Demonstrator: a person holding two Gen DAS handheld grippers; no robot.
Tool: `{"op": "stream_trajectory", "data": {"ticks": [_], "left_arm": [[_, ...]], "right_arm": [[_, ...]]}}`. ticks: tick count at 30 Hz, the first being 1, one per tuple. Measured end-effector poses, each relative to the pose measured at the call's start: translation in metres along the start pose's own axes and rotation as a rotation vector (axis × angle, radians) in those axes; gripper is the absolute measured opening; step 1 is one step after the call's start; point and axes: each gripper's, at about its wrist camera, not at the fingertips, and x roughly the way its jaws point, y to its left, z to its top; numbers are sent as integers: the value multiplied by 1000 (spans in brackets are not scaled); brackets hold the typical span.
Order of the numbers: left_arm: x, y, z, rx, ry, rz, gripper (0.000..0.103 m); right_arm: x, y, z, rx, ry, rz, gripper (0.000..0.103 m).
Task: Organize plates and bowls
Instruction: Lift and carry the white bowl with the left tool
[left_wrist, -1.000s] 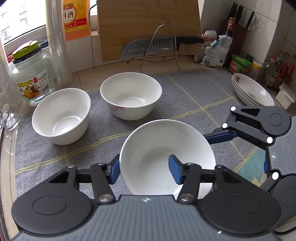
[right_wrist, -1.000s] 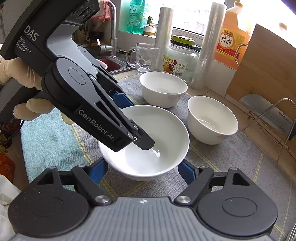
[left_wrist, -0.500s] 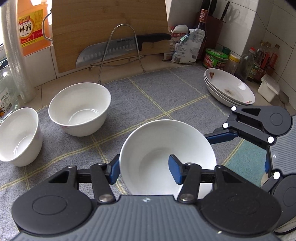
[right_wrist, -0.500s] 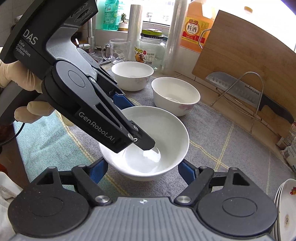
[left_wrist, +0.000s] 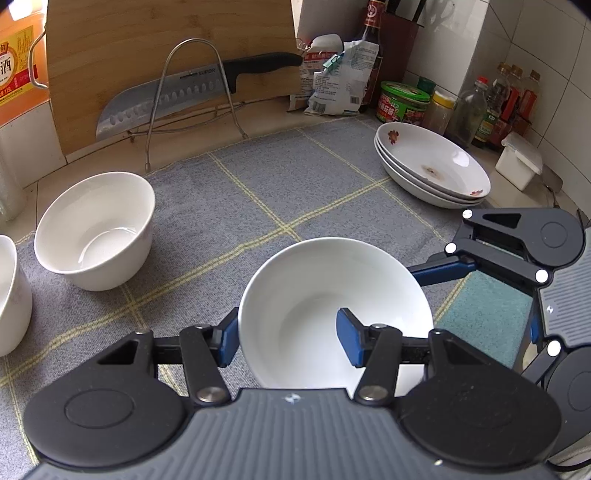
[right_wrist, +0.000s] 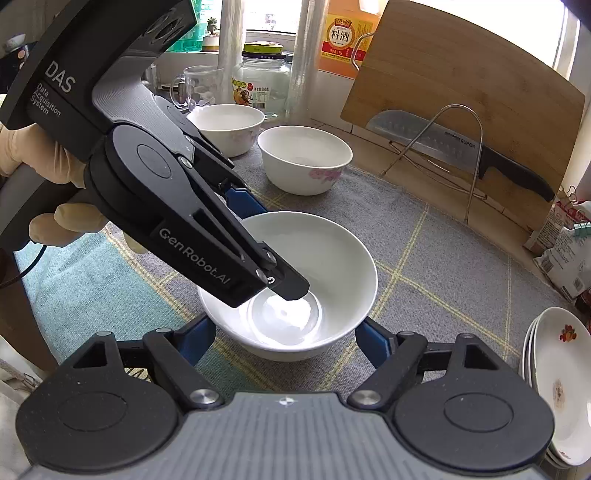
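The bowl (left_wrist: 334, 314) is pinched at its rim by the left gripper (left_wrist: 288, 338): one pad sits outside the wall, the other inside, so the jaws are pressed onto the near wall. It hangs a little above the grey mat (left_wrist: 258, 192), near its front edge, though I cannot tell for sure whether its foot is clear of the cloth. The right gripper (right_wrist: 286, 339) waits with its jaws spread to either side of the same bowl, touching nothing that I can see.

It looks like glazed ceramic: stiff, smooth, likely slippery and fairly heavy for a one-wall pinch, and it would chip if knocked. A rim hold works, but the bowl may swing or slide, so a slow carry seems wise.

Two more bowls (left_wrist: 98, 229) stand on the mat to the left, apart from each other. A stack of plates (left_wrist: 432, 166) rests at the mat's far right corner. Behind, on the bench, a knife (left_wrist: 192, 92) lies in a wire rack against a cutting board (left_wrist: 166, 44).
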Motion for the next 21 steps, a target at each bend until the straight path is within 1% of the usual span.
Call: {"op": "stream_trajectory", "data": {"ticks": [10, 16, 18, 20, 21], "left_arm": [[6, -3, 1, -9, 15, -6, 53], [7, -3, 2, -8, 12, -9, 54], [7, -4, 2, -2, 9, -11, 58], [6, -6, 2, 8, -4, -20, 73], [4, -8, 2, 16, -17, -15, 76]], "right_arm": [[2, -4, -9, 20, 23, 13, 86], [7, -8, -8, 37, 26, 26, 86], [9, -10, -8, 46, 28, 31, 86], [10, -11, -8, 50, 32, 35, 87], [11, -11, -8, 49, 34, 38, 88]]}}
